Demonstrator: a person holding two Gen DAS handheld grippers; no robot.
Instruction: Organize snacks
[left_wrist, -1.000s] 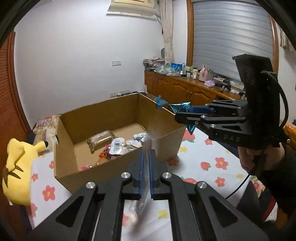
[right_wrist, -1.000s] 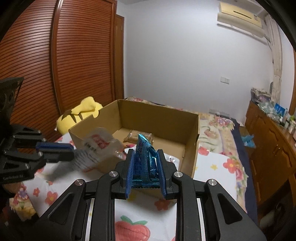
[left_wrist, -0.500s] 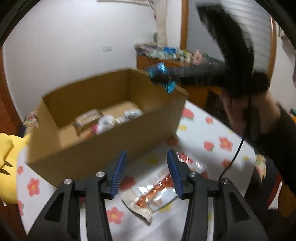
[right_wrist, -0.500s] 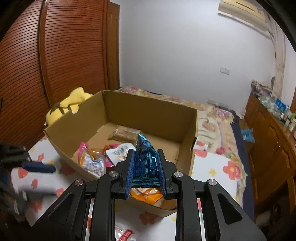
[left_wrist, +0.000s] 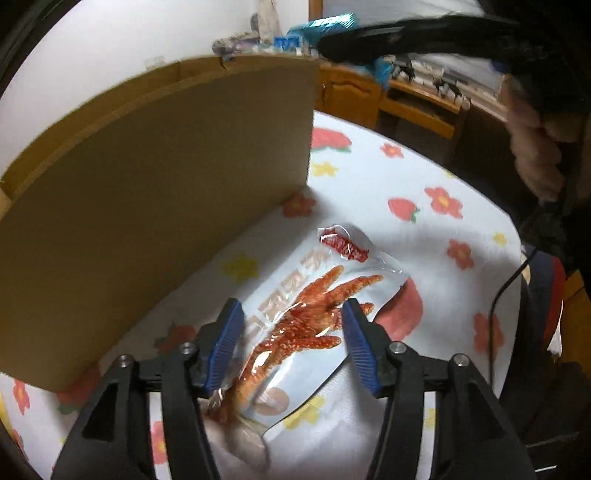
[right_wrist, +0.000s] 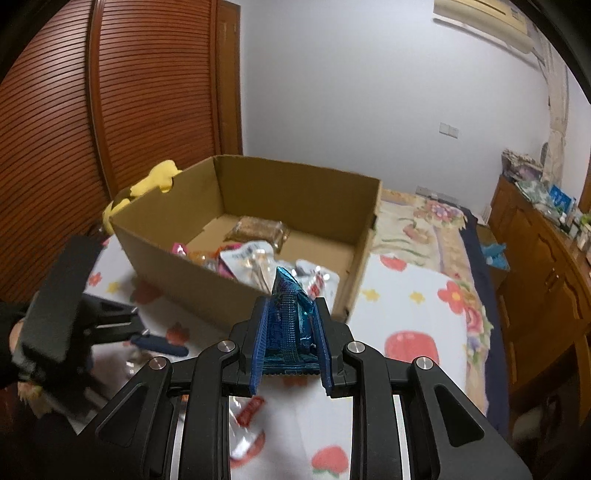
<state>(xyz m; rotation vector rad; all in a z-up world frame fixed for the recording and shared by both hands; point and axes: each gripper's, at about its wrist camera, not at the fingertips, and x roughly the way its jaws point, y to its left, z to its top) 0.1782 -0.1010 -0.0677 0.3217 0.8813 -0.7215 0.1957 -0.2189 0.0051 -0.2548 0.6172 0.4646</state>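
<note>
Several snacks are already lodged in the cardboard box (right_wrist: 236, 291). A blue packet (right_wrist: 290, 325) is pinched by the right gripper (right_wrist: 290, 332); the left gripper (left_wrist: 291, 347), its jaws just spread, is poised over a white pouch (left_wrist: 306, 321) left on the floral surface (left_wrist: 424, 236), near the box.

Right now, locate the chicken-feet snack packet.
In the left wrist view, the chicken-feet packet lies on the floral cloth beside the cardboard box, between the open left gripper.

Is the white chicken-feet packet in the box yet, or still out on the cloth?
Out. The white chicken-feet packet lies flat on the flowered cloth outside the cardboard box wall.
</note>
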